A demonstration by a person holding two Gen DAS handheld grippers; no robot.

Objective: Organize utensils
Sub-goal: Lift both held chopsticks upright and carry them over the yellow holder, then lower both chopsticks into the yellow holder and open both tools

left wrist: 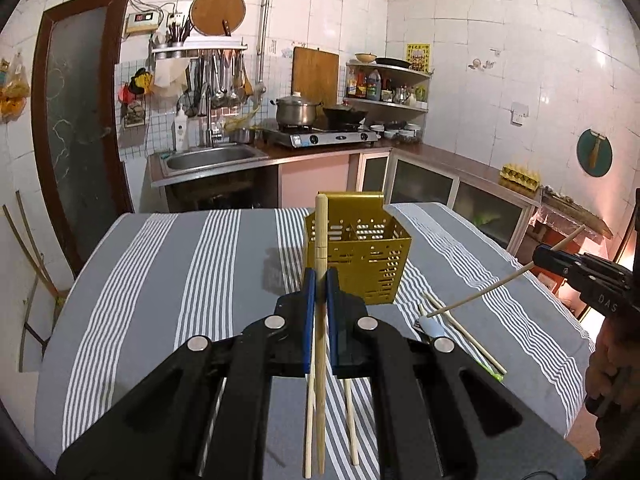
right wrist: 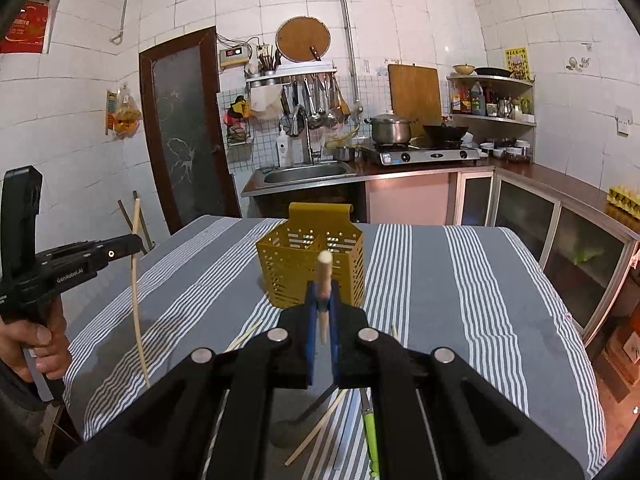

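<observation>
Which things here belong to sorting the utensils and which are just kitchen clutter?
Job: yellow holder, chopstick in left gripper, chopstick in right gripper, loose chopsticks on the cloth.
Clutter: pot, wok, sink, egg tray.

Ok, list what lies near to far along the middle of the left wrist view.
Left gripper shut on a chopstick → gold holder → far edge of the striped cloth → sink → stove.
</observation>
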